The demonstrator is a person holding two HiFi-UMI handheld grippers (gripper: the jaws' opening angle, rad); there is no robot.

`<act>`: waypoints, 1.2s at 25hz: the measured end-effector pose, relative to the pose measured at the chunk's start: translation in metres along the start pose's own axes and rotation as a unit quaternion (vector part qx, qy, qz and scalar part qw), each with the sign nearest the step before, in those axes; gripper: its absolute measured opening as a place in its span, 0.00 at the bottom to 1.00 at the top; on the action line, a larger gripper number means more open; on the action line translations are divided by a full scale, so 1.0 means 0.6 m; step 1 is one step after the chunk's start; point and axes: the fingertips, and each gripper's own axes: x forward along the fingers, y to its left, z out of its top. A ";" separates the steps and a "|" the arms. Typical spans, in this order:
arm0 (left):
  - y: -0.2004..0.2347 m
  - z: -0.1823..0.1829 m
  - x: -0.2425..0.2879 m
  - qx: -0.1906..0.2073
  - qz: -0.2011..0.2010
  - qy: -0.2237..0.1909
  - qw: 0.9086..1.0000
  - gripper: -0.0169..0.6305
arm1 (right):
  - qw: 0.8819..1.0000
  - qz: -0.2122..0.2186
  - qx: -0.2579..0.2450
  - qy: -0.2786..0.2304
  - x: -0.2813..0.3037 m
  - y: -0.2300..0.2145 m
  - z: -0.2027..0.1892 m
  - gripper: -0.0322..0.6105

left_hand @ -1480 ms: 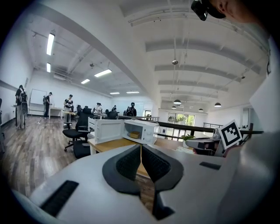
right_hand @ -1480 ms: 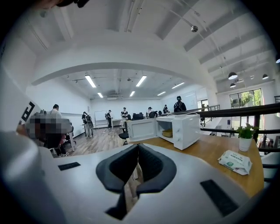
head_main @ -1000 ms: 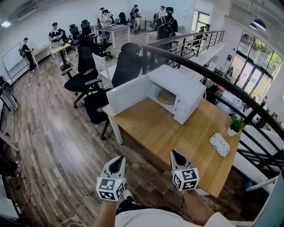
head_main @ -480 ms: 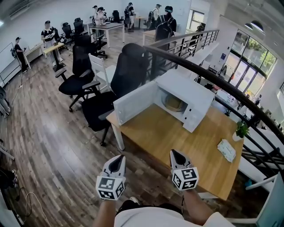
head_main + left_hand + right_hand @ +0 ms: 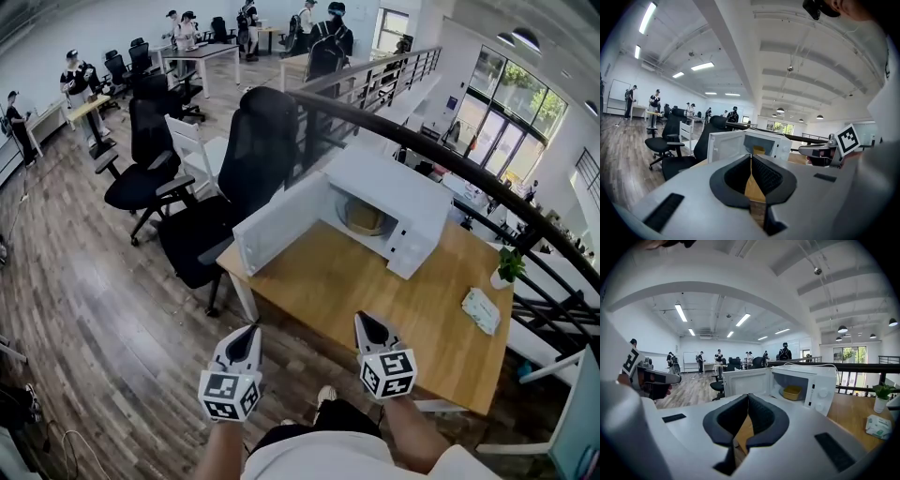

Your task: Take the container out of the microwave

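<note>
Container (image 5: 792, 392) upright inside open microwave (image 5: 398, 187), w/ long side across opening.

Left hand-held gripper (image 5: 247, 333), right hand-held gripper (image 5: 366, 323) — grey shells, black pads (image 5: 764, 176), marker cubes (image 5: 230, 396); white shirt (image 5: 319, 459).

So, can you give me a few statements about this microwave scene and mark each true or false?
The door of the microwave stands open. True.
The yellow container sits on the table beside the microwave. False: it is inside the microwave.
The left gripper and right gripper are both shut and empty. True.
The potted plant stands on the microwave. False: it stands on the table.
</note>
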 end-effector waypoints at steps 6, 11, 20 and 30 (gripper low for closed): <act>0.013 0.008 0.056 0.000 -0.009 0.006 1.000 0.08 | 1.000 -0.004 0.008 0.007 0.053 -0.035 0.000 0.09; 0.016 0.038 0.140 0.010 -0.014 0.009 1.000 0.08 | 1.000 -0.006 0.015 -0.002 0.116 -0.092 0.026 0.09; -0.033 0.084 0.348 0.038 -0.048 0.030 0.998 0.08 | 0.997 -0.049 0.051 0.001 0.197 -0.272 0.019 0.09; -0.071 0.082 0.492 0.053 -0.093 0.062 0.992 0.08 | 0.992 -0.087 0.084 0.024 0.238 -0.371 -0.024 0.09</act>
